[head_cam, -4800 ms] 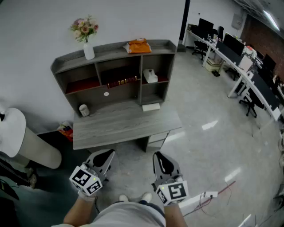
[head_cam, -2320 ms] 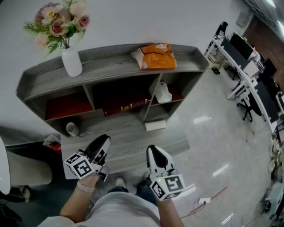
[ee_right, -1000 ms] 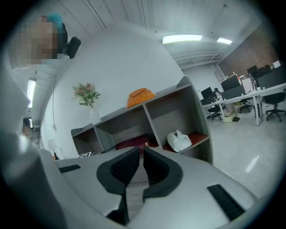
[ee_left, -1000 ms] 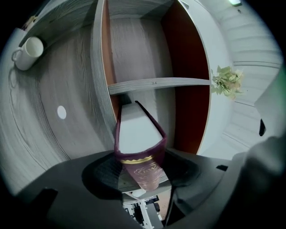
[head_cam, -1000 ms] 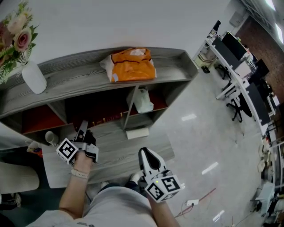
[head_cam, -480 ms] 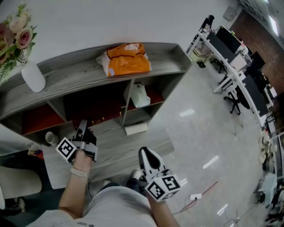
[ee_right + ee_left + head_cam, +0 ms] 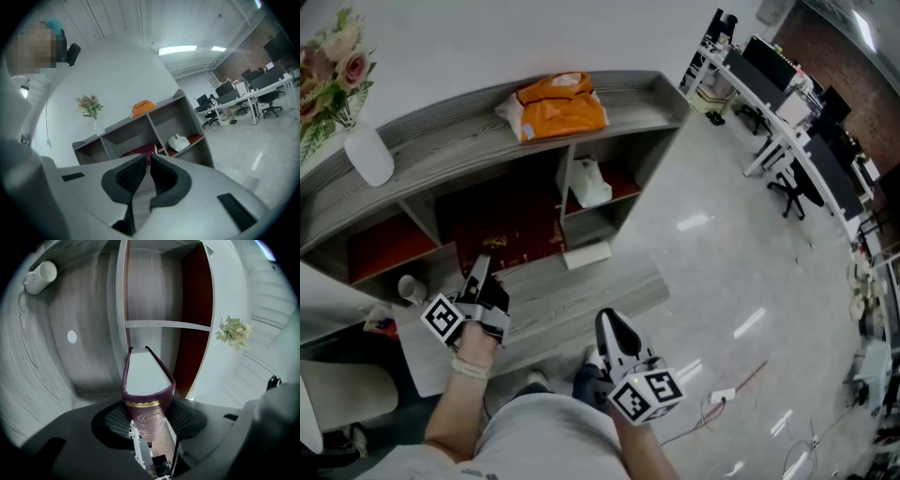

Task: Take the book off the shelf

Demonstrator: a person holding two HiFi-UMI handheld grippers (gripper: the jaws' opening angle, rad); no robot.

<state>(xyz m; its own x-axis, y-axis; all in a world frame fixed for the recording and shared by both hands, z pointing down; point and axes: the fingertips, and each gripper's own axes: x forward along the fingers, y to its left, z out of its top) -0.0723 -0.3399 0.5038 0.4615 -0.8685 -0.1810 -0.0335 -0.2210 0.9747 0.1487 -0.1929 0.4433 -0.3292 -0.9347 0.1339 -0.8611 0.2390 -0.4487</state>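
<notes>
Left gripper view puts the book (image 7: 146, 378) right between the tongs of the left gripper (image 7: 150, 420). They are closing on it, and the ribbed pads already lie against both maroon covers just behind the gold-stamped spine. The book sits in the middle compartment of the shelf (image 7: 628, 103), spine toward us and its white page block running back into the opening. The right gripper (image 7: 146, 171) hangs low and well away from the shelf, its tongs all but pressed together with nothing in them.

We judge the book to be a stiff hardback with some weight. It won't crush, but its smooth covers could slip, and held by one end it will want to droop. The spine end is the firmest place to hold it, and we would take a deep bite there so the boards can't fan open.

Counting what we see:
- one book
- three compartments in the shelf
- one white cup (image 7: 41, 275) on the desk below
- one vase of flowers (image 7: 367, 155) on top
- one orange packet (image 7: 555, 105) on top
- one white bag (image 7: 589, 183) in the right compartment
- one flat white box (image 7: 587, 254) on the desk
</notes>
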